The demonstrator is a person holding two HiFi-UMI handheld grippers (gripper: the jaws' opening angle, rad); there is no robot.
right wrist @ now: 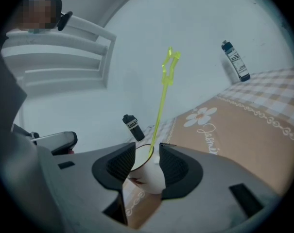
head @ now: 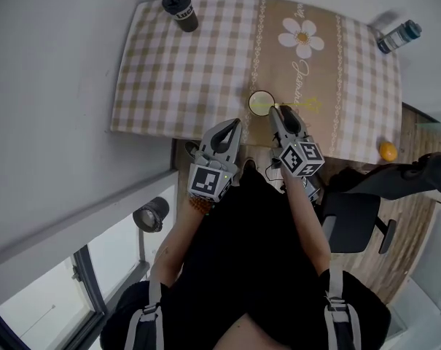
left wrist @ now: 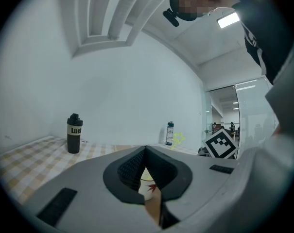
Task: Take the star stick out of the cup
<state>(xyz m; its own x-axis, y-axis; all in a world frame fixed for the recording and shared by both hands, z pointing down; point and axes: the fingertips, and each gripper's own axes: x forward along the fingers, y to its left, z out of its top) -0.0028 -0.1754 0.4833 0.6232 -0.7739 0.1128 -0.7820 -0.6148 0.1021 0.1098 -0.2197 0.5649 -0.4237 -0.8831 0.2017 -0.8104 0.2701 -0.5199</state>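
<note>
Left gripper (head: 233, 125) has its jaws closed tip to tip, nothing in them; it hangs at the near table (head: 169, 71) edge, with the cup (head: 262, 102) ahead of its tips and off to its right, not touched; in the left gripper view only a sliver of the white cup (left wrist: 147, 183) shows below the joined tips. Right gripper (head: 275, 110) has its jaws standing apart and gripping nothing; the cup (right wrist: 149, 176) sits just beyond its tips and the star stick (right wrist: 162, 96) rises from the cup through the gap, leaning away, star end high above the jaws.

Risks, judged:
- the right jaws are level with the rim, so closing here would likely pinch the cup wall rather than the thin stick; the cup could crush or tip
- the stick is thin and slanted; an off-centre close could miss it or let it slip
- nothing braces the cup; pulling the stick could drag or topple it, and it stands fairly near the table edge
</note>
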